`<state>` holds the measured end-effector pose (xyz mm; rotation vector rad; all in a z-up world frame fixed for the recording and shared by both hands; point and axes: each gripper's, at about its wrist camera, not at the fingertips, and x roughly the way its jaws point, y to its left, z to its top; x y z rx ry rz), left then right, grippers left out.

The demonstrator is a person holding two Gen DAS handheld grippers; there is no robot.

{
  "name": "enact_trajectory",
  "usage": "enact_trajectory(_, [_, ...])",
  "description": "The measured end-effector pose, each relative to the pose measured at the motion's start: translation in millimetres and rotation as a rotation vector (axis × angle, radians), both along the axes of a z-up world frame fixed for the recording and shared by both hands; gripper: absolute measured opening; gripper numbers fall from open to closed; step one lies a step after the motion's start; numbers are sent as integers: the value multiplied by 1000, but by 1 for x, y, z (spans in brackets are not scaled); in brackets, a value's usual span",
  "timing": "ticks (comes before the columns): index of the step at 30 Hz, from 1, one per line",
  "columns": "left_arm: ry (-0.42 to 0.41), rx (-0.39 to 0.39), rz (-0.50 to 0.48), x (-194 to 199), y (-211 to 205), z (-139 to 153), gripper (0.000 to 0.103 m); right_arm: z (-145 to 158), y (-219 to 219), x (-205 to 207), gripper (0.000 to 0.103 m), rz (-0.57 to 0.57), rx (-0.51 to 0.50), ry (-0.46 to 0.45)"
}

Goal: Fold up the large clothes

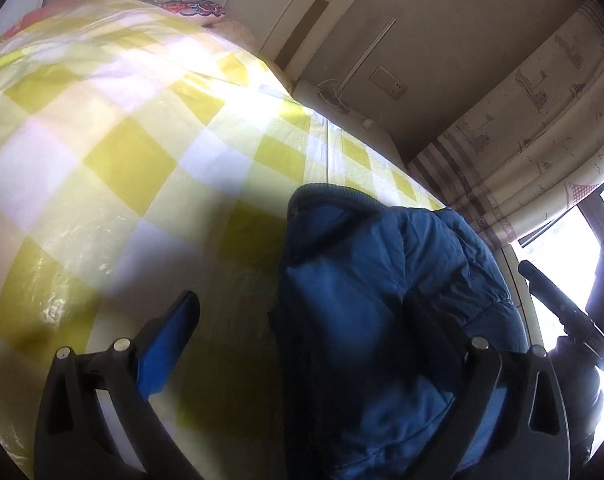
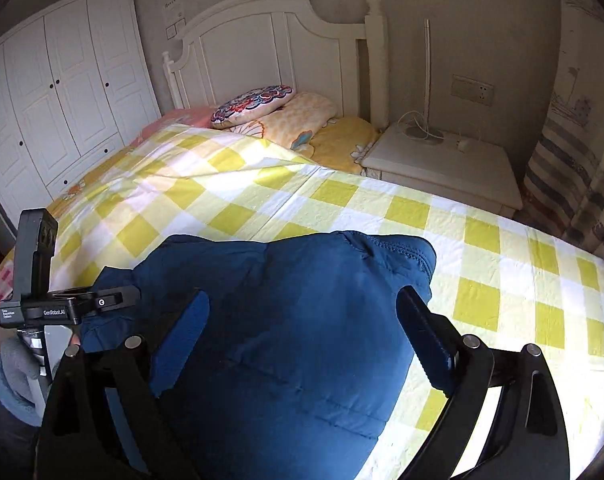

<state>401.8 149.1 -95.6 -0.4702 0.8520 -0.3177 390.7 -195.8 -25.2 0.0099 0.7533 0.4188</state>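
I get blown-out daylight from the window [image 1: 562, 248] at three o'clock; the checked sheet [image 1: 101, 160] smears with blur and glare, dark fisheye corners bending both views.

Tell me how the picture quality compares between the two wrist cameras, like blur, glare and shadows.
Left wrist view: the yellow-and-white checked bedsheet is smeared by blur, sunlight blows out a patch mid-bed, the window at right is washed white, and a dark shadow falls beside the blue padded jacket. Right wrist view: sharper and more evenly lit; the fisheye bends the white wardrobe and headboard.
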Motion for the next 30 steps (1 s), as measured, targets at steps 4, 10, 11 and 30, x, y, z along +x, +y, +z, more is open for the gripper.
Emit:
enact_trajectory(4, [-27, -101, -104, -38, 17, 14, 101, -6, -36, -59, 97, 27, 144, 74])
enact_trajectory(10, [115, -172, -232, -58, 2, -22, 101, -75, -53, -94, 97, 42, 407, 389])
enact_trajectory(11, [144, -240, -256, -58, 2, -31, 101, -82, -53, -96, 97, 47, 452, 403])
enact_trajectory(30, [149, -392, -476, -30, -46, -43, 72, -87, -25, -104, 83, 129, 477, 276])
